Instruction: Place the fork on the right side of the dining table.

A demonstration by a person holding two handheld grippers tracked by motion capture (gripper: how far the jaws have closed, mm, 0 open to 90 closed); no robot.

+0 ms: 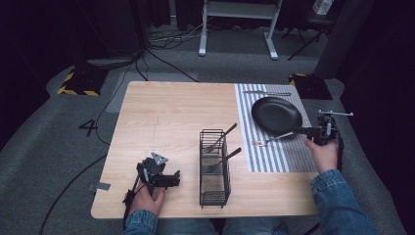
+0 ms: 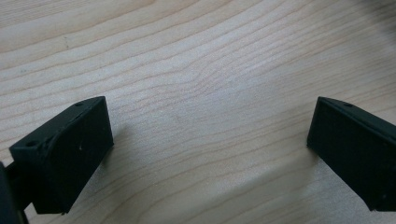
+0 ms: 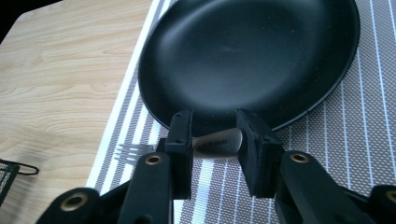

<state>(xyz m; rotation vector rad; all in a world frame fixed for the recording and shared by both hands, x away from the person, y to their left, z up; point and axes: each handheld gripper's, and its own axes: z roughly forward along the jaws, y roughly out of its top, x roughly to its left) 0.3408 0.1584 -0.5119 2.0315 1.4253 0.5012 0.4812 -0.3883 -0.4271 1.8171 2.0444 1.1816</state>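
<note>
Near the counter's front-left corner the left claw (image 1: 172,179) rests spread wide over bare wood, while by the right edge the right claw (image 3: 214,149) loosely brackets the fork (image 3: 187,148) handle, thin, stiff, slick metal, best pinched mid-handle beside the black plate (image 3: 252,56)

Left gripper (image 1: 169,180) rests low near the wire basket (image 1: 214,169), jaws wide; right gripper (image 1: 299,130) reaches level beyond it, jaws part-open.

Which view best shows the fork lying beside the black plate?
The right gripper view: the fork lies on the striped placemat with its handle between the right gripper jaws and its tines visible. The high view shows it small; the left gripper view faces bare table.
</note>
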